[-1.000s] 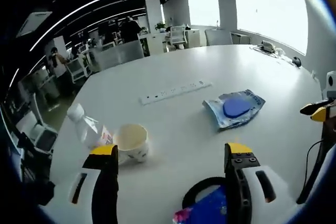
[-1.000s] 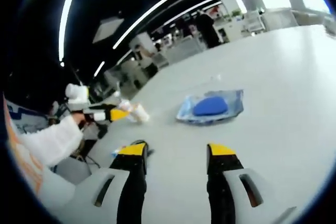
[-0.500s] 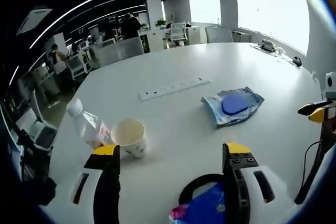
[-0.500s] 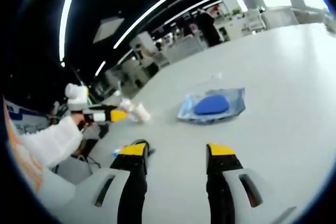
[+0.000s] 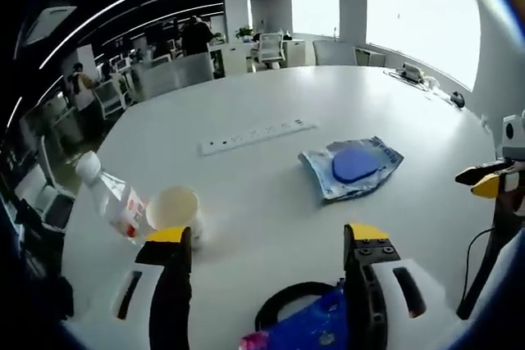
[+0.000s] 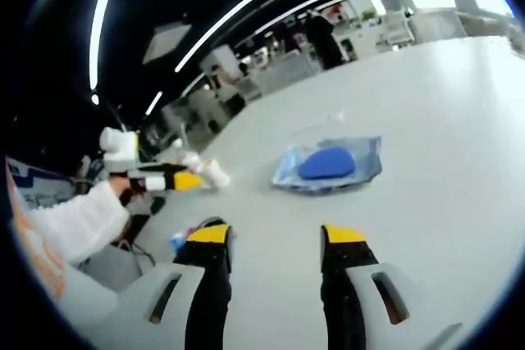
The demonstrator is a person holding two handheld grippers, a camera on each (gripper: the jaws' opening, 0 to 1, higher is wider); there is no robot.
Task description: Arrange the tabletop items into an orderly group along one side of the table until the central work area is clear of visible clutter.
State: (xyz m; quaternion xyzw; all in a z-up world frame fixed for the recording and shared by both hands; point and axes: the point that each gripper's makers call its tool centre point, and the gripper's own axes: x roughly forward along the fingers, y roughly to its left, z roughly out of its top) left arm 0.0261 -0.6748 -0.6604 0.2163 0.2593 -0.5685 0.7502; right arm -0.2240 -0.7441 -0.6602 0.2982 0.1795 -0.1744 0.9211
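Observation:
My left gripper is open above the white table, with nothing between its jaws. Just beyond its left jaw stands a cream paper cup, and a clear plastic bottle lies beside it. A blue pouch lies further out to the right. Low between the jaws sit a black ring and a blue packet. My right gripper is open too and empty, facing the blue pouch. It also appears at the edge, right gripper.
A white power strip lies across the table's middle. In the right gripper view the left gripper is held by a white-sleeved arm, near the bottle. Office chairs and people stand beyond the far edge.
The left gripper view has swung slightly, so the cup and bottle sit further left and lower in it. Nothing on the table has moved. The right gripper view is nearly unchanged.

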